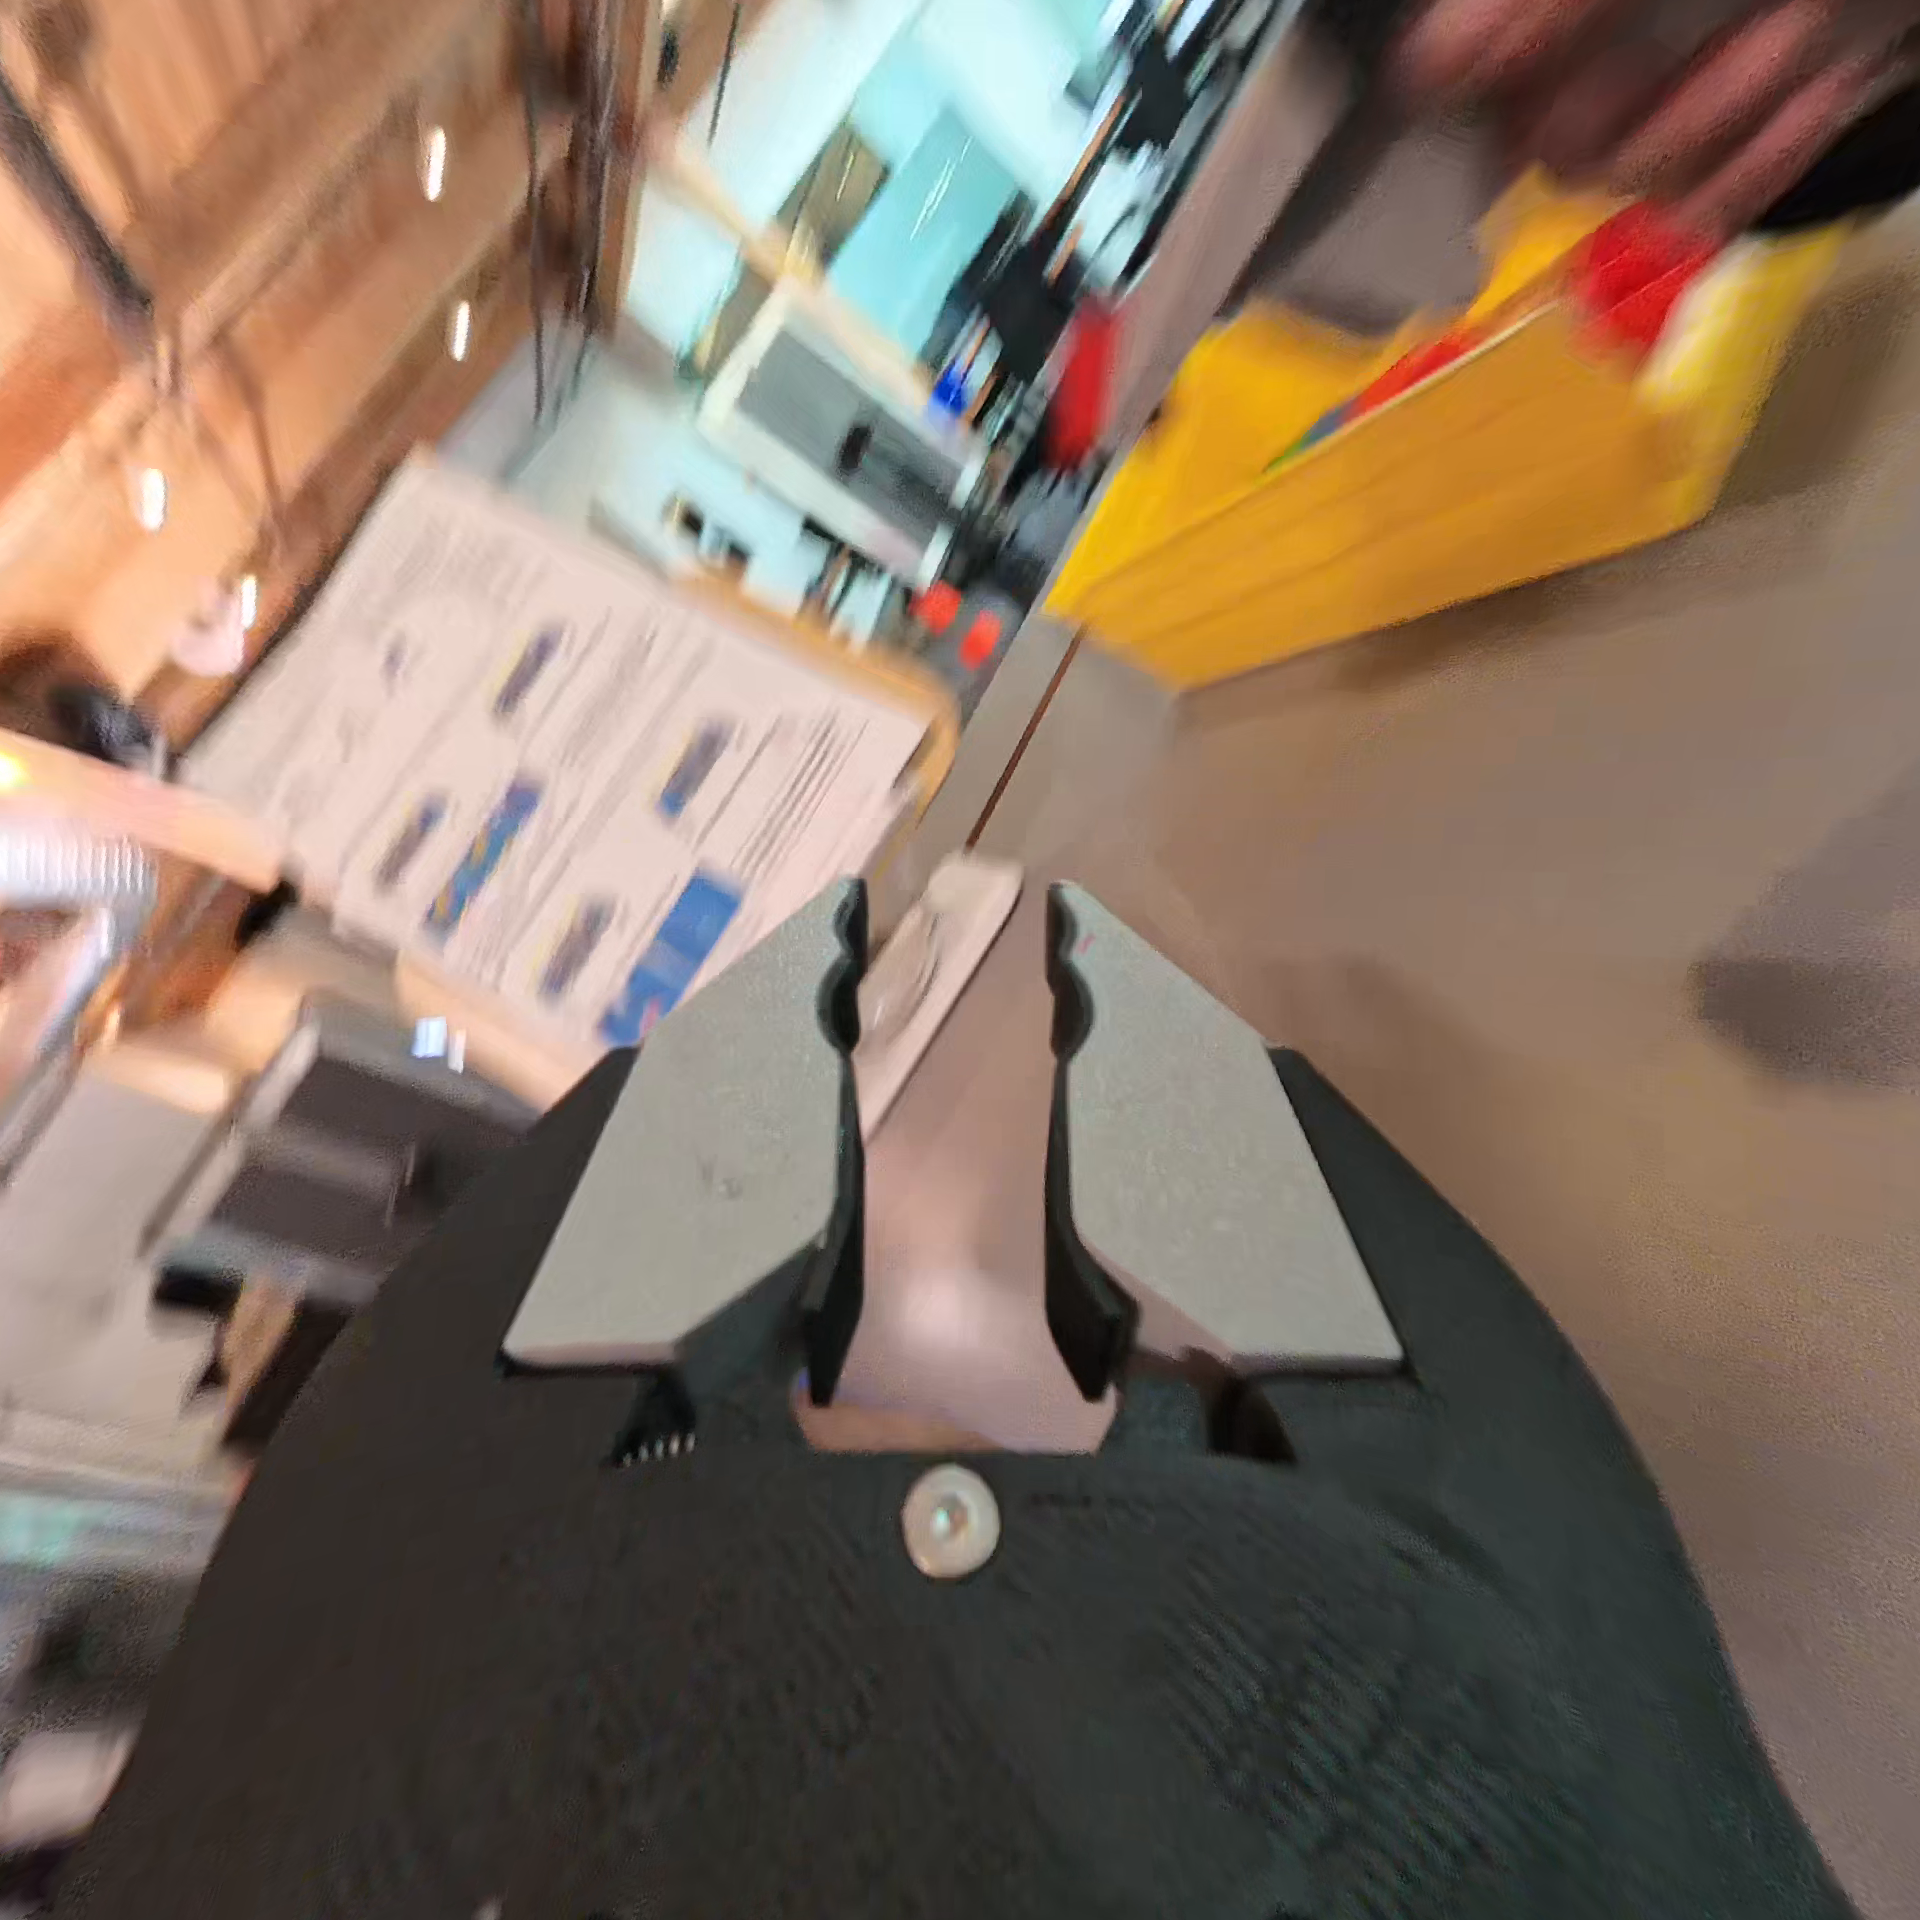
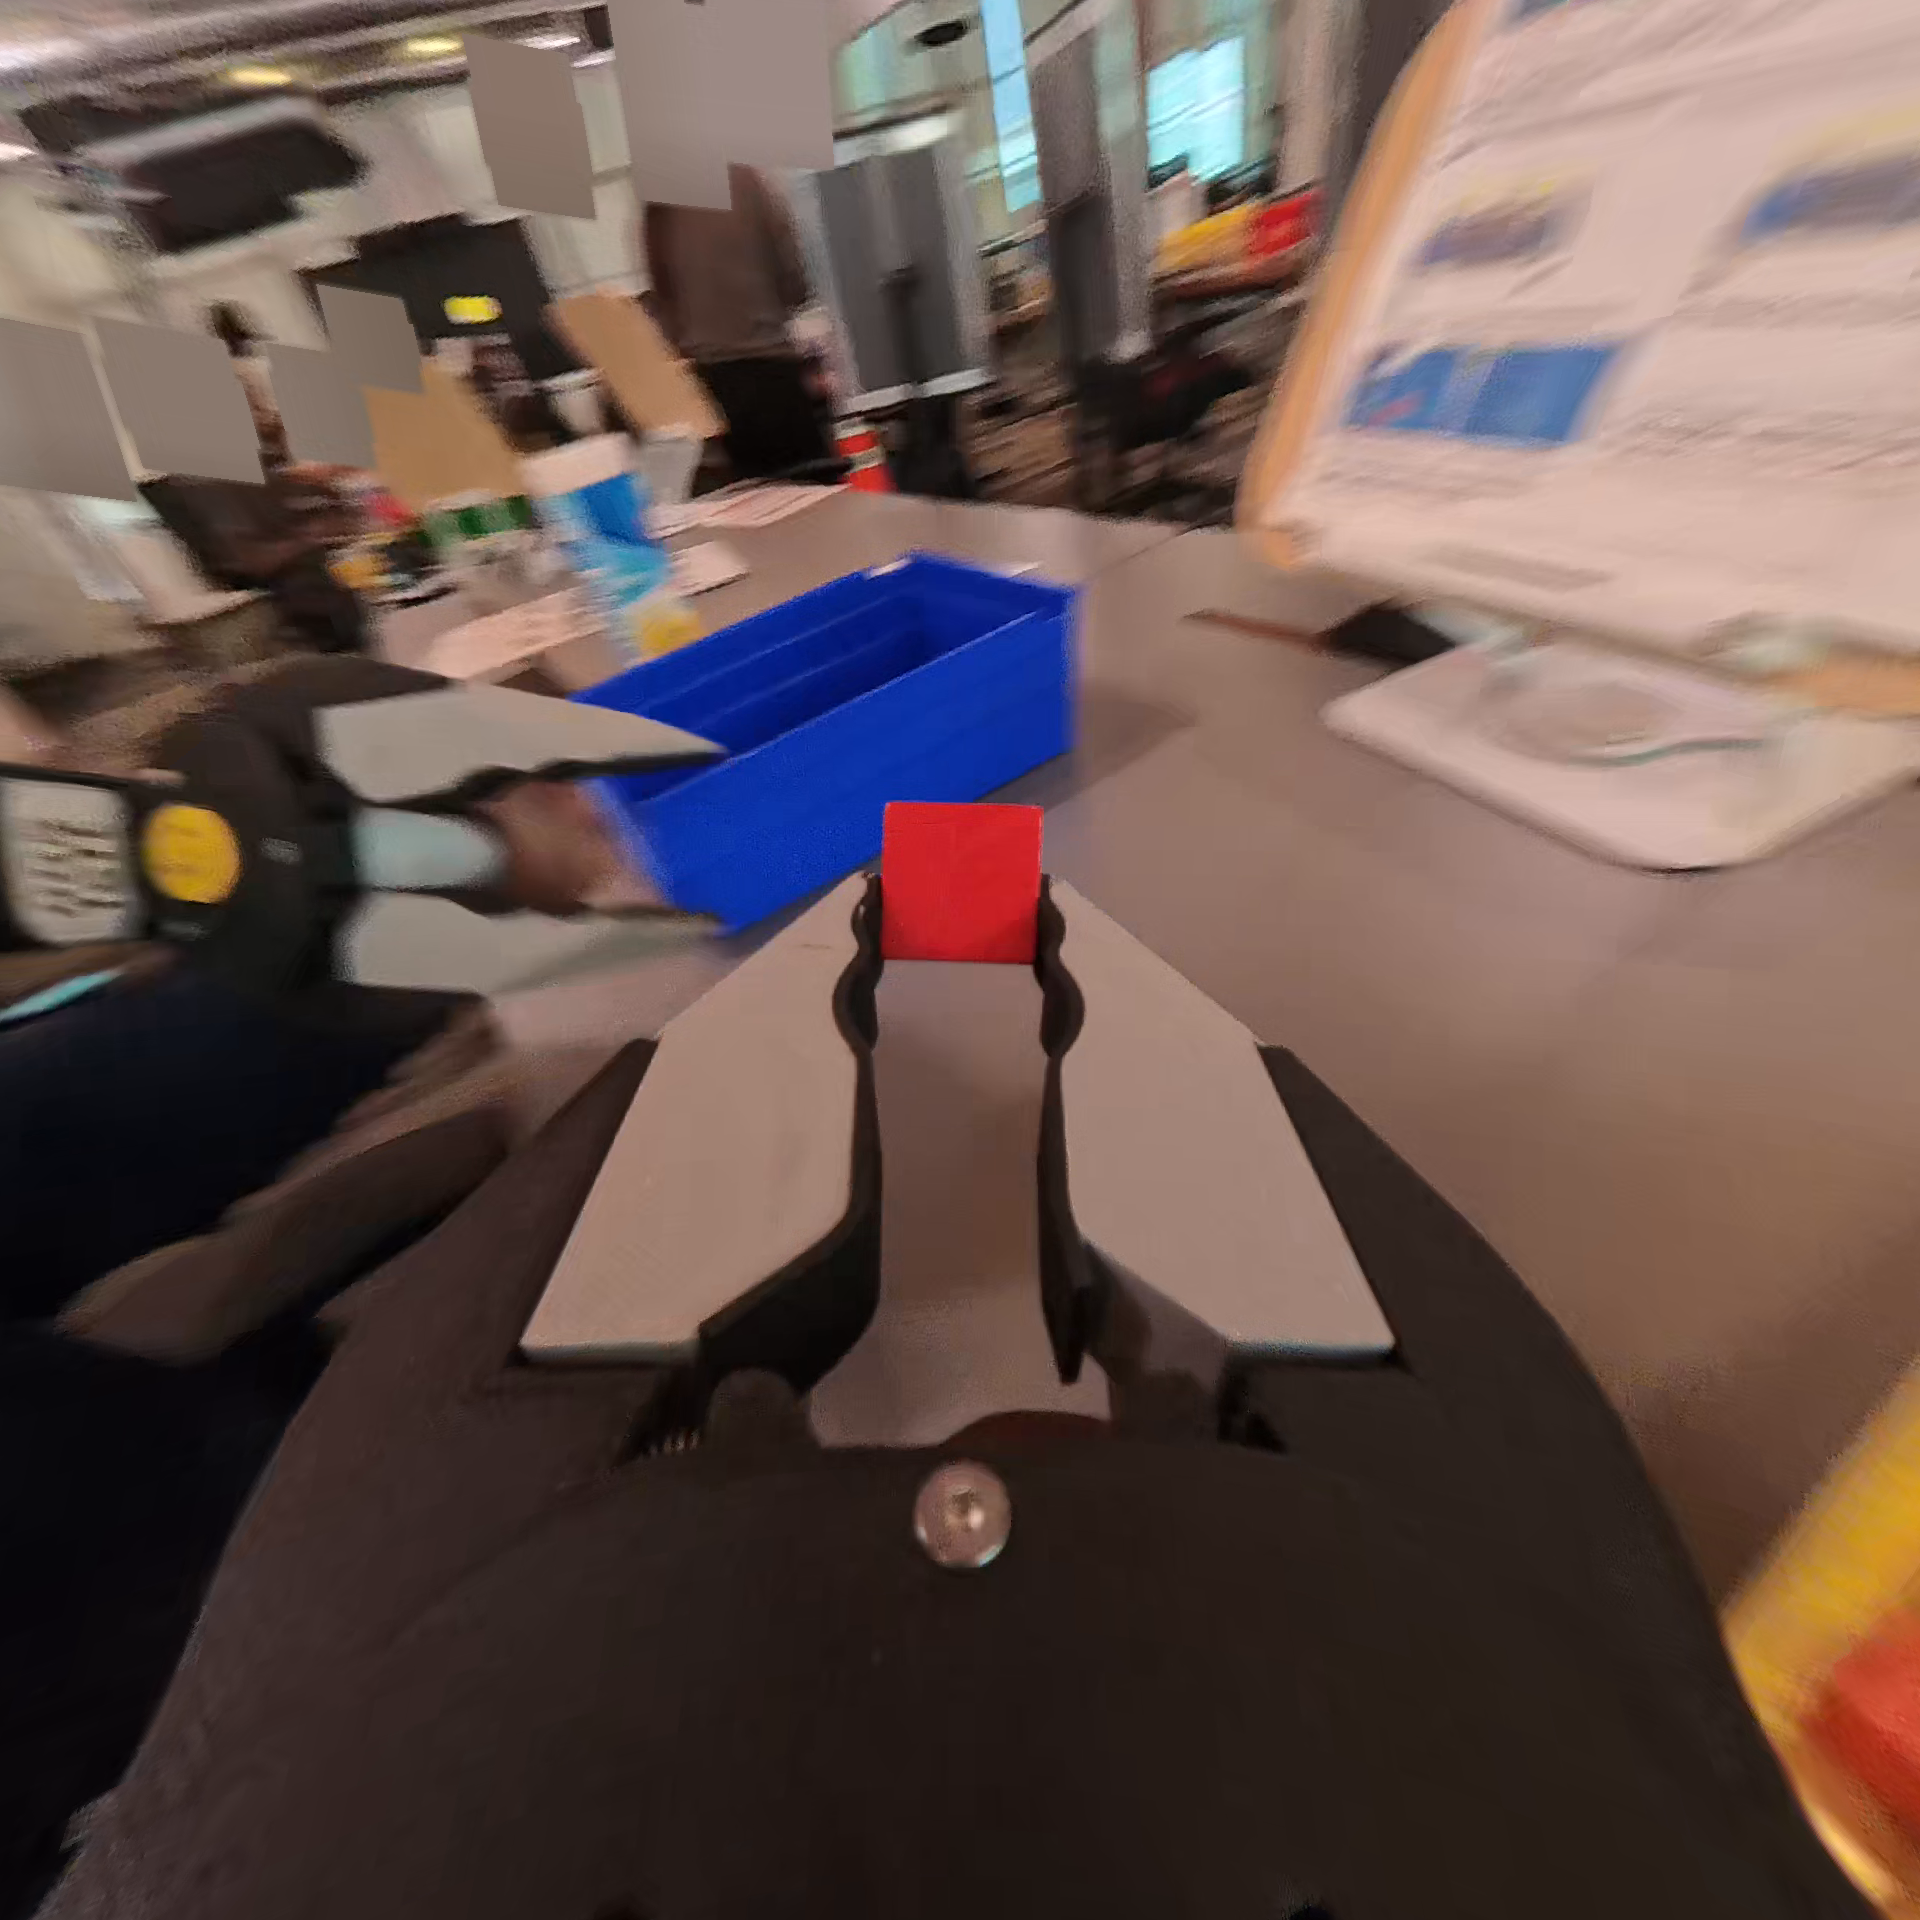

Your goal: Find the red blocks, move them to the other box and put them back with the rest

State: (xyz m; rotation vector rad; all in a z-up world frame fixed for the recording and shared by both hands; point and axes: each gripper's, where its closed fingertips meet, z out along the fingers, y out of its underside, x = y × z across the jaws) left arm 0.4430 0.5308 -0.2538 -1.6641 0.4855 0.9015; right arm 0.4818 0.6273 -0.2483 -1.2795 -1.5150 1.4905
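— Red block (image 2: 960, 883), where is it sitting?

— Between the fingertips of the right tool (image 2: 960, 914), both pads (image 2: 1051, 935) pressing on its sides. It is being held above the brown worktop (image 2: 1403, 1039), well clear of the surface, with its upper half poking out past the tips.

— And the boxes?

— A blue box (image 2: 862, 748) is standing on the worktop beyond the block, a little to the left, its inside looking bare as far as the view is showing. A yellow box (image 1: 1382, 499) is standing farther off in the left wrist view, with something red showing at its far end, though blur is hiding what that is.

— What is the left tool (image 1: 954, 935) doing?

— Its fingers are standing narrowly apart with nothing between them, only the worktop and the pale base of a poster stand (image 1: 940, 977) lying behind the gap. A poster board (image 1: 540, 727) is rising beside it.

— Everything sharp?

— No, both views are smearing with motion.
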